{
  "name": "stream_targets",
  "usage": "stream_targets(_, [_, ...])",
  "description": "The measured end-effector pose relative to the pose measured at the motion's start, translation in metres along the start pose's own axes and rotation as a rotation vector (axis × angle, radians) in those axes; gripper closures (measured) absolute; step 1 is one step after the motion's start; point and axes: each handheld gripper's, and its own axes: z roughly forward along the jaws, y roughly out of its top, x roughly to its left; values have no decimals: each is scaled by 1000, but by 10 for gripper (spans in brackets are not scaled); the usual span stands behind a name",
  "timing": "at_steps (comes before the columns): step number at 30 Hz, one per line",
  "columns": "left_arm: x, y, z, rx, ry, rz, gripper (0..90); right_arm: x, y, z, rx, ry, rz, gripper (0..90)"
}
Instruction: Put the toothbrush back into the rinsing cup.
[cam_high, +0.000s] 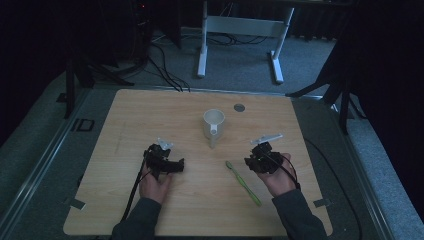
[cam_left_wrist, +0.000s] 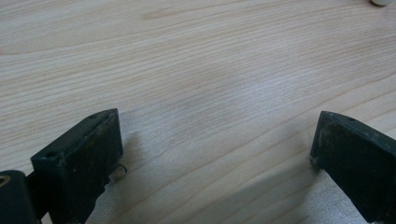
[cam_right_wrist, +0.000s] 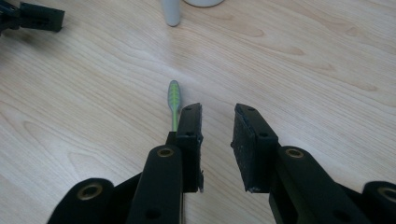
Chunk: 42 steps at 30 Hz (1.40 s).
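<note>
The right gripper (cam_right_wrist: 217, 140), jaws partly spread and empty, sits just right of the green toothbrush (cam_high: 243, 183) lying on the bench (cam_high: 150, 115) near the white cup (cam_high: 214, 123). It should shift left to straddle the handle squarely. The brush runs near-right to far-left, head far. The left gripper (cam_left_wrist: 215, 154) rests wide open.

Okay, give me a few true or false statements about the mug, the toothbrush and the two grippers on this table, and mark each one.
1. The green toothbrush lies flat on the wooden table. True.
2. The white mug lies tipped on its side. False: it stands upright.
3. The right gripper grips the toothbrush. False: its jaws are apart with nothing between them; the brush lies beside one jaw.
4. The left gripper is open over bare wood. True.
5. The toothbrush stands in the mug. False: it lies on the table, apart from it.
</note>
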Motion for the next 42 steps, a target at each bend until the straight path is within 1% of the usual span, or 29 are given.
stream_targets(14, [0,0,0,0,0,0,24,8,9,7,64,21,-28,720])
stream_targets(17, [0,0,0,0,-1,0,24,8,11,8,73,36,-25,720])
stream_targets(34, [-1,0,0,0,-1,-1,24,12,19,12,122,48,-43,738])
stream_targets(42, [0,0,0,0,-2,0,24,14,22,15,145,54,-62,737])
